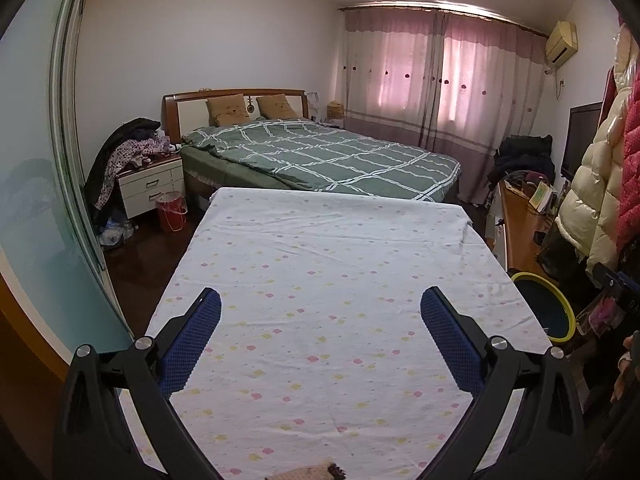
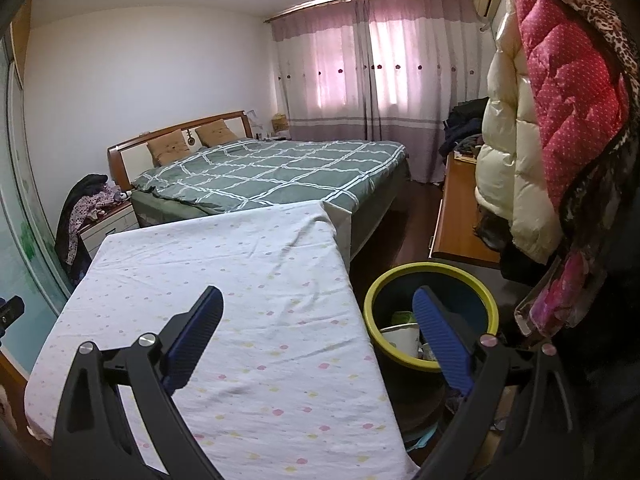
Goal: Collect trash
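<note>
My left gripper (image 1: 320, 300) is open and holds nothing, hovering over a table under a white dotted cloth (image 1: 328, 264). A small knitted-looking scrap (image 1: 312, 473) peeks in at the bottom edge below it. My right gripper (image 2: 318, 300) is open too, straddling the right edge of the table cloth (image 2: 224, 264), with its right finger (image 2: 436, 332) over a dark bin with a yellow-green rim (image 2: 432, 268). The bin holds a white paper cup (image 2: 400, 338) and a green scrap (image 2: 402, 316). The bin rim (image 1: 532, 278) also shows beside the table in the left wrist view.
A bed with a green checked quilt (image 1: 320, 156) stands past the table. On the left are a nightstand piled with clothes (image 1: 148, 184), a red bag (image 1: 172, 212) on the floor and a sliding glass door (image 1: 40, 200). Padded coats (image 2: 540, 120) hang at the right above a wooden desk (image 2: 456, 208).
</note>
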The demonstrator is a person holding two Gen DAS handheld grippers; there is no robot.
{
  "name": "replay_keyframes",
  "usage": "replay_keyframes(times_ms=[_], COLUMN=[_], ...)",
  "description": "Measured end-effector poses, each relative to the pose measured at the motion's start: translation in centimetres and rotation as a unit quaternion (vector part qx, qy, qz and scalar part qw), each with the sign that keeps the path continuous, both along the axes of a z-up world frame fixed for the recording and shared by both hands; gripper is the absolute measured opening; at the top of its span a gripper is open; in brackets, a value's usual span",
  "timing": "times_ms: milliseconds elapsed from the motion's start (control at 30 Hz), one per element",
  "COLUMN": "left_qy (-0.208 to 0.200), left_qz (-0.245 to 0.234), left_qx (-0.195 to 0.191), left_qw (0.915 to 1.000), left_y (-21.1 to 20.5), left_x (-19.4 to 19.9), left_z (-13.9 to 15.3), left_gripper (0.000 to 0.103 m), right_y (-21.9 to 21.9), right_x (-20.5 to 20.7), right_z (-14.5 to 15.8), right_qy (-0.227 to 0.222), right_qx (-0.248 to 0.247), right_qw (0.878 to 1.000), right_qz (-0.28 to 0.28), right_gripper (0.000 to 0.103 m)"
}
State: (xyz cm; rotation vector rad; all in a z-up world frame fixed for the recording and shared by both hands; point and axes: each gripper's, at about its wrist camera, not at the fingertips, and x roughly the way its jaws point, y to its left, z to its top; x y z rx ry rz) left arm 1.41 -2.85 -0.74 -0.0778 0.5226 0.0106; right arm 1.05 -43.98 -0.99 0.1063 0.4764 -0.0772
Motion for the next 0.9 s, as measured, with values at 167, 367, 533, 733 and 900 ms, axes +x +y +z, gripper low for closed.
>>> replay_keyframes(times_ms=[167, 367, 533, 733, 900], left_qy=[-0.002, -0.001, 0.002, 0.002, 0.001], left_qz=[0.007, 0.013, 0.016, 0.016, 0.017], left_qx=[0.003, 0.002, 0.001, -0.001, 0.000], left_qw=[1.0000, 0.9999, 0.9999, 0.9999, 0.9999], left_y=[0.3, 0.6, 0.9, 1.0, 1.0], left_x=[-0.2, -0.1, 0.0, 0.0, -0.1], left_z=[-0.1, -0.3, -0.6, -0.8, -0.9], left_gripper=[0.098, 0.098, 0.098, 0.098, 0.098], right_y=[0.4, 1.0, 1.3, 1.4, 1.4], right_x=[0.5, 0.9, 1.3, 1.5, 1.6], right_z=[-0.1, -0.3, -0.6, -0.7, -0.9], right_qy=[0.003, 0.007, 0.011, 0.014, 0.015], right_qx=[-0.003, -0.004, -0.004, -0.002, -0.001], right_qw=[1.000, 1.000, 1.000, 1.000, 1.000], right_qz=[0.005, 0.012, 0.017, 0.019, 0.019], right_gripper=[0.091, 0.091, 0.091, 0.091, 0.091])
